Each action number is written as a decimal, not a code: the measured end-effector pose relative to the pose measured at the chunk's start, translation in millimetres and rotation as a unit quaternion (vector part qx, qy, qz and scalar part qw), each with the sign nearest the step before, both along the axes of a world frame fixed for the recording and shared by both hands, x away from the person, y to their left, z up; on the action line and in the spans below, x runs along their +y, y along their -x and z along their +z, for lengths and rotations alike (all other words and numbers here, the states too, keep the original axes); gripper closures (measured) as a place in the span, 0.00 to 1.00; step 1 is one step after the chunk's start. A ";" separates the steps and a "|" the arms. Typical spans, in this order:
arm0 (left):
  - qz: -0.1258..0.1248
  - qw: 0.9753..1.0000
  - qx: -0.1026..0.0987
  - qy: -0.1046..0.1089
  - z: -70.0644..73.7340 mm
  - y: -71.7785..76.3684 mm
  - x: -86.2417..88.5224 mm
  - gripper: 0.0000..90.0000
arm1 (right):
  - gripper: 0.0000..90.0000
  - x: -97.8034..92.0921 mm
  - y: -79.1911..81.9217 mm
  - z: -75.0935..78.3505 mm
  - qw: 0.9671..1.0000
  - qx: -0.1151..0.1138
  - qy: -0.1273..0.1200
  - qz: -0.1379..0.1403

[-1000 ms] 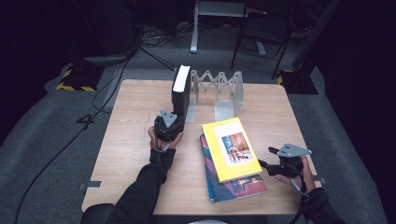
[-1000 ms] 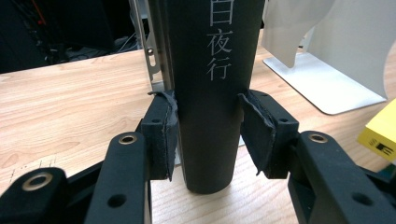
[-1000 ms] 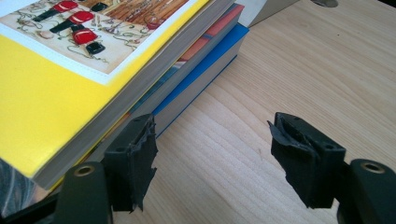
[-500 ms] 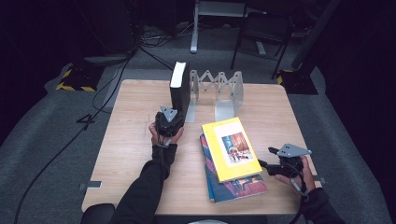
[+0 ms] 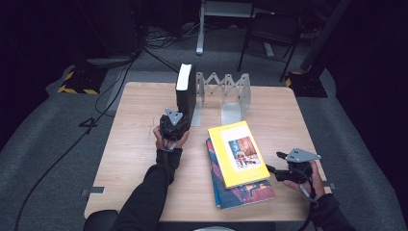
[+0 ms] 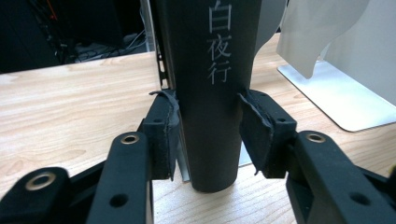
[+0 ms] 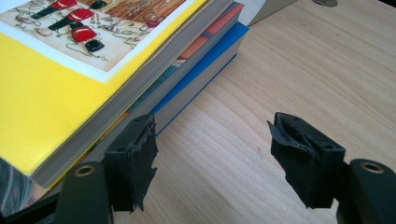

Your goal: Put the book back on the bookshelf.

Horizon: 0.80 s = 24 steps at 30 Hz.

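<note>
High view, item one: black book [image 5: 185, 91], upright at the left end of the metal book rack [image 5: 226, 94] near the far edge of the wooden table [image 5: 134, 159]. Your left gripper [image 5: 174, 126] is at its spine.

Left gripper view, item two: jaws straddle the spine of the black book [image 6: 210, 93], pads [image 6: 163, 135] set just beside it on both sides; whether they press or have a hair of slack, I cannot tell. Before letting go, check that the book stands square against the rack's silver plate, base flat on the wood. Spread the jaws evenly and draw straight back along the spine line, so neither pad drags the book sideways.

Right gripper view, item three: jaws wide apart, holding nothing, beside the stack of yellow book [image 7: 70, 70] on blue book [image 7: 205, 70].

High view, item four: right gripper [image 5: 279, 172] rests by that stack's near right corner. Keep it there until the left is free.
</note>
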<state>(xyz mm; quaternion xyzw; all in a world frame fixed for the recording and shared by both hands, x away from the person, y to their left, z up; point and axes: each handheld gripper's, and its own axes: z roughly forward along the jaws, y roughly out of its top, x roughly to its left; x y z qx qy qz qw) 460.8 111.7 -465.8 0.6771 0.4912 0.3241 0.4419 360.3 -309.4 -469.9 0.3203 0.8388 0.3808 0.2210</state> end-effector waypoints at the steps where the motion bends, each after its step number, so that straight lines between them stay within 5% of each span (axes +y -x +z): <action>1: -0.007 1.000 0.000 -0.001 -0.1 2.0 0.5 0.63 | 0.35 -0.4 0.1 0.4 1.000 0.000 0.000 -0.001; 10: -0.060 0.997 0.013 -0.041 -1.3 16.7 3.6 0.55 | 0.35 -2.3 2.1 6.3 1.000 -0.010 -0.006 -0.006; 15: -0.090 0.993 0.023 -0.067 2.1 23.5 2.7 0.52 | 0.35 -1.8 3.8 9.9 1.000 -0.015 -0.009 -0.004; 19: -0.135 0.987 0.032 -0.087 2.3 31.7 3.8 0.47 | 0.35 -3.7 4.9 14.4 1.000 -0.018 -0.010 -0.006; 24: -0.196 0.972 0.044 -0.120 -1.0 46.8 5.8 0.44 | 0.35 -6.7 6.9 25.2 0.999 -0.027 -0.025 -0.016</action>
